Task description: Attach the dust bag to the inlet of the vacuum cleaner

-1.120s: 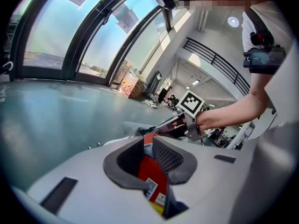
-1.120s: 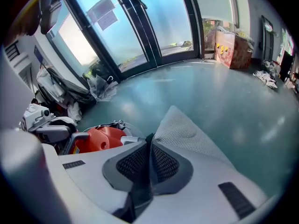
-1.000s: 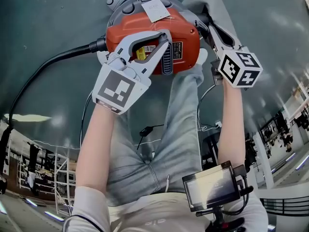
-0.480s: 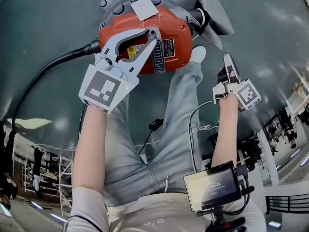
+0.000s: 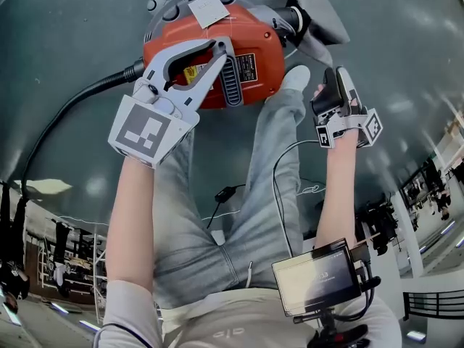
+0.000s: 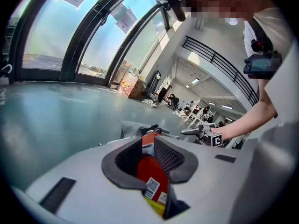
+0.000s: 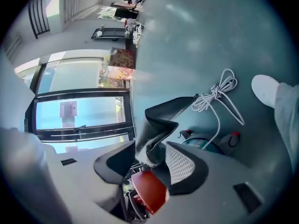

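**Fig. Dust bag at the vacuum inlet: body braced, right gripper released**

A glossy grey-green floor point(image 5: 87, 20) carries the canister vacuum cleaner with orange top and grey base point(image 5: 261, 35). A black ribbed hose point(image 5: 72, 104) leaves the canister on its left in the head view. The task's object, a grey cloth dust bag point(image 5: 319, 20), lies against the far right of the canister, with its mouth at the black round inlet point(image 5: 293, 17). Whether its collar is fully seated cannot be told.

The left gripper point(image 5: 210, 60) is clenched on the orange top and braces the canister. The right gripper point(image 5: 336, 78) stands apart from the bag, nearer the person, beside a white shoe point(image 5: 297, 78). Its jaws have just been opening and the pads press on nothing. In the right gripper view the bag's frayed edge point(image 7: 161, 120) shows in line with the gap, ahead of the tips. A coiled white cord point(image 7: 217, 94) lies on the floor beyond.

The step in hand is probably checking or finishing the fit. To do it well:

- Keep the left clamp fixed so the canister cannot roll.
- Take the bag at its collar, not the loose cloth.
- Line the collar squarely with the inlet.
- Press straight along the inlet's axis, since a skewed push would likely fold the cloth over the opening.
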A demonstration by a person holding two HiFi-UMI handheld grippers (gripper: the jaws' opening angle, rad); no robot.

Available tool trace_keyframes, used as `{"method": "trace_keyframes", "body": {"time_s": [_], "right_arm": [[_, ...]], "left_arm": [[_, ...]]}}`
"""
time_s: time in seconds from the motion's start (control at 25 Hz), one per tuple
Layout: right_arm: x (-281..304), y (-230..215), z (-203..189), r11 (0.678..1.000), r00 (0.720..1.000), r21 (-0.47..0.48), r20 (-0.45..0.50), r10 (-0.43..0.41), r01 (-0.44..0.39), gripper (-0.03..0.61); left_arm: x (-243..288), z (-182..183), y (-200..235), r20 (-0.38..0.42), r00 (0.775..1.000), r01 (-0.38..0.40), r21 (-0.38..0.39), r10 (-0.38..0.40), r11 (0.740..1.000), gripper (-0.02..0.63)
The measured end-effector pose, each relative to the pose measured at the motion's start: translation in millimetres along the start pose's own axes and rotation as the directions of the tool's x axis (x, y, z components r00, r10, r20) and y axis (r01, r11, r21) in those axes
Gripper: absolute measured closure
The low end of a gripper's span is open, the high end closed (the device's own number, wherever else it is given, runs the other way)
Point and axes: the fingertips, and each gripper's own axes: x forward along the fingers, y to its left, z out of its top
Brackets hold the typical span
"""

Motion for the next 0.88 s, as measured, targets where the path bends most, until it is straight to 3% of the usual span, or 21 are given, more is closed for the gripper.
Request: {"method": "trace_keyframes", "body": {"time_s": [0.04, 0.12, 0.32, 0.36, 0.4, 0.48, 0.52, 0.56, 0.64, 0.72, 0.76, 0.8, 0.88], "right_arm": [[-1.3, -0.3, -4.3, 1.000, 1.000, 0.005, -0.015, 0.004, -0.004, 0.375], [0.9, -2.0, -10.3, 0.998, 0.999, 0.050, -0.021, 0.031, -0.030, 0.336], [37.0, 12.8, 9.8, 0.993, 0.986, 0.055, 0.133, 0.101, -0.109, 0.342], [42.9, 15.7, 9.7, 0.995, 0.984, 0.034, 0.151, 0.091, -0.097, 0.362], [45.8, 18.8, 7.3, 0.997, 0.984, -0.002, 0.162, 0.071, -0.072, 0.503], [46.3, 34.8, -3.4, 0.985, 0.988, -0.171, 0.150, 0.041, -0.015, 0.555], [46.4, 48.7, -13.1, 0.950, 0.992, -0.313, 0.119, 0.033, 0.006, 0.557], [47.6, 63.7, -26.4, 0.884, 0.997, -0.468, 0.074, 0.023, 0.014, 0.557], [53.5, 88.5, -59.0, 0.697, 1.000, -0.717, -0.021, -0.007, -0.010, 0.558], [61.3, 104.3, -84.9, 0.517, 0.997, -0.855, -0.070, -0.035, -0.042, 0.558], [64.0, 109.9, -91.8, 0.445, 0.997, -0.895, -0.069, -0.041, -0.043, 0.558], [65.5, 114.4, -95.1, 0.391, 0.998, -0.920, -0.054, -0.040, -0.034, 0.558], [65.0, 120.9, -94.4, 0.335, 1.000, -0.942, -0.004, -0.027, 0.005, 0.558]], "left_arm": [[-0.2, 0.6, 0.2, 0.003, 1.000, 0.001, 0.003, -0.001, 1.000, 0.548], [-2.0, 1.7, -0.4, 0.008, 1.000, -0.001, 0.003, 0.001, 1.000, 0.548], [-3.1, 3.6, -0.9, 0.012, 1.000, -0.006, -0.001, 0.006, 1.000, 0.548], [-3.1, 3.8, -0.8, 0.015, 1.000, -0.007, 0.000, 0.007, 1.000, 0.548], [-3.2, 3.9, -0.8, 0.017, 1.000, -0.007, 0.002, 0.007, 1.000, 0.548], [-3.5, 3.8, -1.0, 0.020, 1.000, -0.008, 0.009, 0.008, 1.000, 0.548], [-3.5, 3.5, -1.1, 0.021, 1.000, -0.009, 0.012, 0.009, 1.000, 0.548], [-3.5, 3.2, -1.3, 0.021, 1.000, -0.009, 0.013, 0.009, 1.000, 0.548], [-3.4, 2.7, -1.5, 0.022, 1.000, -0.006, 0.010, 0.005, 1.000, 0.548], [-3.5, 2.4, -1.4, 0.023, 1.000, -0.003, 0.011, 0.002, 1.000, 0.548], [-3.6, 2.4, -1.4, 0.023, 1.000, -0.002, 0.013, 0.002, 1.000, 0.548], [-3.6, 2.5, -1.3, 0.024, 1.000, -0.003, 0.016, 0.003, 1.000, 0.548], [-3.9, 2.9, -1.3, 0.025, 1.000, -0.004, 0.019, 0.004, 1.000, 0.548]]}}
